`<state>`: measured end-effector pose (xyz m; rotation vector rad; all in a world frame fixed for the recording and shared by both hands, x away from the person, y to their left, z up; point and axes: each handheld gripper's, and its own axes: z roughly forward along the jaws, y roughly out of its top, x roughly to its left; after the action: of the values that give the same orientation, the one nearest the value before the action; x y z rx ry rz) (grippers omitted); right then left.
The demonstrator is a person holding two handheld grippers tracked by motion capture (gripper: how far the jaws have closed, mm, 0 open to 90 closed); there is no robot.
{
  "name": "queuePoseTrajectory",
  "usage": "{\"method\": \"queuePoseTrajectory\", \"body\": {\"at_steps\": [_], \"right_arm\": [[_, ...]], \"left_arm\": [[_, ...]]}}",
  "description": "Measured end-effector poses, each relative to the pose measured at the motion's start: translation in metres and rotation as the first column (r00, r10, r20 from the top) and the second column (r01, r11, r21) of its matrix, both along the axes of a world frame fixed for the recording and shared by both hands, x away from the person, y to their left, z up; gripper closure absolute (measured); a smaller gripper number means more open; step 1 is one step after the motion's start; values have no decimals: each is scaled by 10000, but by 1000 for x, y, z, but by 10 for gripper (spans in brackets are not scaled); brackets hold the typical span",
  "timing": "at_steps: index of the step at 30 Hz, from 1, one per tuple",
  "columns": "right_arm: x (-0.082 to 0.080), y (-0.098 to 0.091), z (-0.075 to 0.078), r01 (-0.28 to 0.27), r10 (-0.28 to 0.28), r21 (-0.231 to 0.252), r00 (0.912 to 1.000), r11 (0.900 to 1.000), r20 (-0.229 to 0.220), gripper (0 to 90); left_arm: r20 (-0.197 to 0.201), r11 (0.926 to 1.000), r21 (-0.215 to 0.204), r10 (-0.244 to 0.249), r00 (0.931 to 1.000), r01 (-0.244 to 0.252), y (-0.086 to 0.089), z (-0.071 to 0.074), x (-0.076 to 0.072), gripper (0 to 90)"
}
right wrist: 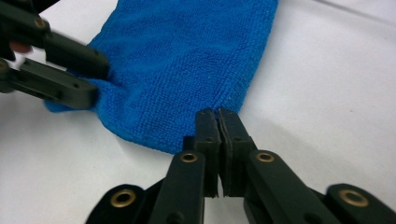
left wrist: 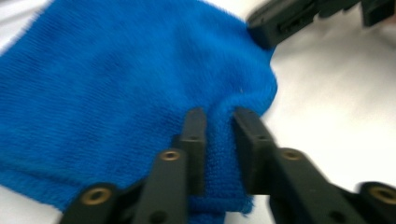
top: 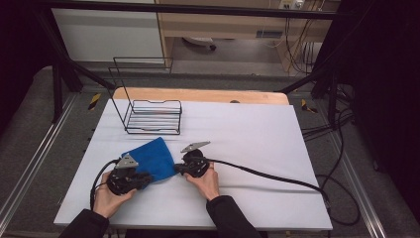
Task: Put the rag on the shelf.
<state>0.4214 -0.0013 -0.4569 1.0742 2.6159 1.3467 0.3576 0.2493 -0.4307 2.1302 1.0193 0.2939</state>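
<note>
Both grippers, left gripper [top: 147, 177] and right gripper [top: 177, 170], pinch blue cloth [top: 151, 157].

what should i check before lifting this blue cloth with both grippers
1. left gripper pinching a fold of the blue cloth: ok.
2. right gripper shut at the cloth's edge: ok; cloth really caught between its jaws: cannot tell.
3. Grips at separate corners of the near edge: ok.
4. Cloth clear of the wire rack: ok.
5. right gripper's cable off the cloth: ok.
</note>
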Motion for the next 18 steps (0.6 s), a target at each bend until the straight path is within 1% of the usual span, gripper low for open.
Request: {"method": "queuePoseTrajectory", "body": {"at_steps": [3, 4, 5, 6, 7, 8, 11, 12, 13, 14, 15, 16, 17, 18], "right_arm": [[-3, -2, 5, 166, -166, -60, 9998, 9998, 77, 896], [-5, -3, 7, 227, -226, -60, 9997, 9997, 66, 896], [-10, -5, 12, 401, -400, -114, 9992, 9991, 42, 897], [-10, -5, 12, 401, -400, -114, 9992, 9991, 42, 897], [-12, -6, 14, 496, -496, -103, 9988, 9987, 16, 897], [-14, -8, 17, 593, -593, -95, 9982, 9982, -12, 897], [-26, -14, 23, 930, -933, -243, 9956, 9954, -106, 897], [-29, -17, 25, 1029, -1031, -249, 9946, 9944, -96, 897], [-37, -23, 27, 1278, -1279, -379, 9918, 9911, 19, 897], [-37, -23, 27, 1278, -1279, -379, 9918, 9911, 19, 897], [-46, -31, 26, 1523, -1525, -295, 9883, 9879, -35, 897], [-46, -31, 26, 1523, -1525, -295, 9883, 9879, -35, 897], [-54, -38, 24, 1641, -1645, -265, 9863, 9861, -106, 895], [-54, -38, 24, 1641, -1645, -265, 9863, 9861, -106, 895]], "left_arm": [[445, 9986, -436, 303, 9985, -283, 8, 8, -4, 588], [549, 9979, -557, 366, 9978, -335, 12, 10, -5, 539], [628, 9966, -685, 494, 9968, -451, 15, 12, -5, 475], [695, 9958, -742, 586, 9959, -534, 17, 13, -5, 475], [776, 9947, -795, 710, 9945, -648, 20, 14, -5, 441], [790, 9927, -870, 901, 9928, -832, 24, 14, -4, 405], [823, 9887, -976, 1222, 9891, -1140, 30, 14, -3, 326], [786, 9875, -1021, 1284, 9886, -1201, 31, 14, -2, 299], [752, 9860, -1080, 1358, 9879, -1273, 32, 14, -2, 248], [741, 9856, -1102, 1372, 9878, -1286, 32, 14, -1, 248], [727, 9852, -1104, 1395, 9876, -1310, 32, 13, -1, 218], [738, 9853, -1095, 1394, 9875, -1309, 32, 13, -1, 218], [740, 9854, -1094, 1392, 9875, -1307, 32, 13, -1, 185], [746, 9853, -1093, 1395, 9874, -1309, 32, 13, -1, 185]]}}
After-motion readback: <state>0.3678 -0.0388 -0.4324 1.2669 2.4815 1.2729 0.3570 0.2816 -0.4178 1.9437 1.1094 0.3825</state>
